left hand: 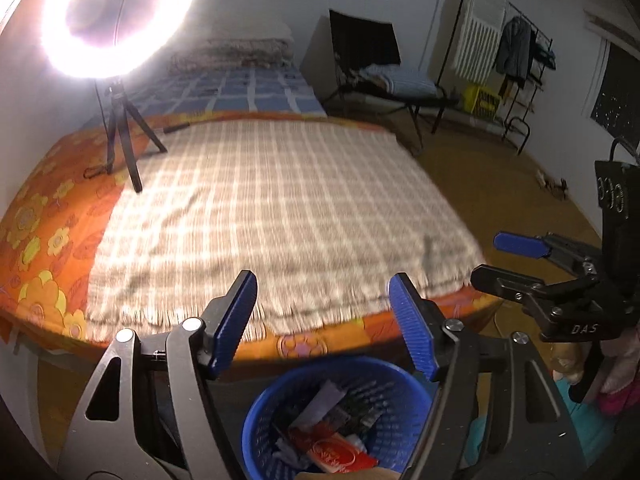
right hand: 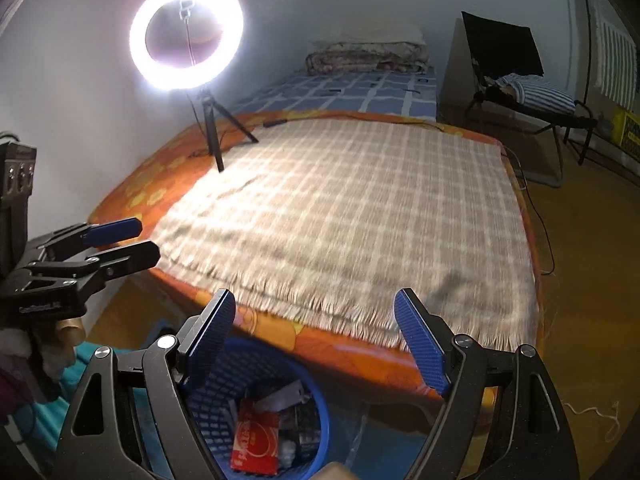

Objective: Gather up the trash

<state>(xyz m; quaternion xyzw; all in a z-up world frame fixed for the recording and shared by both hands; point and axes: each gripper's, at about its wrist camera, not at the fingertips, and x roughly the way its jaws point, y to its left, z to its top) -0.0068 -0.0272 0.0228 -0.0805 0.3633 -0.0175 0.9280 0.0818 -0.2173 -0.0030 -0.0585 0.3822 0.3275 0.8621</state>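
Nearest: 1 blue trash basket (left hand: 404, 408) on floor at bed foot, w/ 1 red printed packet (left hand: 334, 450) (lettering unreadable) plus several grey/white scraps inside; left gripper (left hand: 323, 320) and right gripper (right hand: 316, 338) both above it, jaws spread apart, nothing between pads. In the left wrist view the right gripper's body reads "DAS". Farther: 1 bed w/ 1 checked blanket (right hand: 344, 216) over orange floral sheet (left hand: 44, 236), 1 lit ring light (right hand: 186, 32) on tripod, 1 folding chair (right hand: 520, 92) beyond.
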